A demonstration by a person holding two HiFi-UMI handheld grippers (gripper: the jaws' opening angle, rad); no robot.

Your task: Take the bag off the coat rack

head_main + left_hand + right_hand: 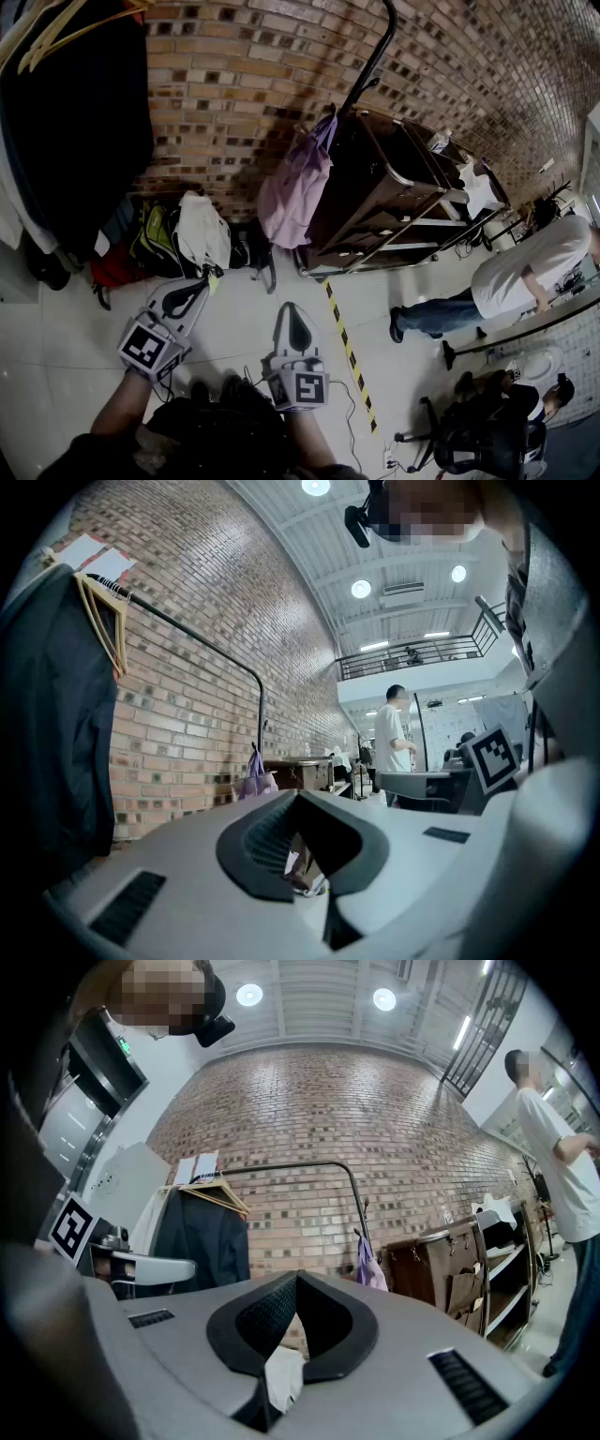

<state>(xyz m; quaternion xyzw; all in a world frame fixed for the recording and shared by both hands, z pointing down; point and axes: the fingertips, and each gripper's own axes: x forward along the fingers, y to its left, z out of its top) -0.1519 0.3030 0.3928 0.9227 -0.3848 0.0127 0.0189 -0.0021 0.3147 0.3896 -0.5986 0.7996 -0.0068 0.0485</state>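
A pale purple bag hangs from the end of the black coat rack rail against the brick wall. It shows small and far off in the left gripper view and in the right gripper view. My left gripper is low at the left, shut with nothing in it, well short of the bag. My right gripper is beside it, also shut and empty, pointing toward the bag. In both gripper views the jaws meet at their tips, left gripper and right gripper.
A dark jacket hangs on hangers at the rack's left end. Backpacks and a white bag lie on the floor below. A brown cart stands right of the purple bag. A person in a white shirt bends at right. Striped tape crosses the floor.
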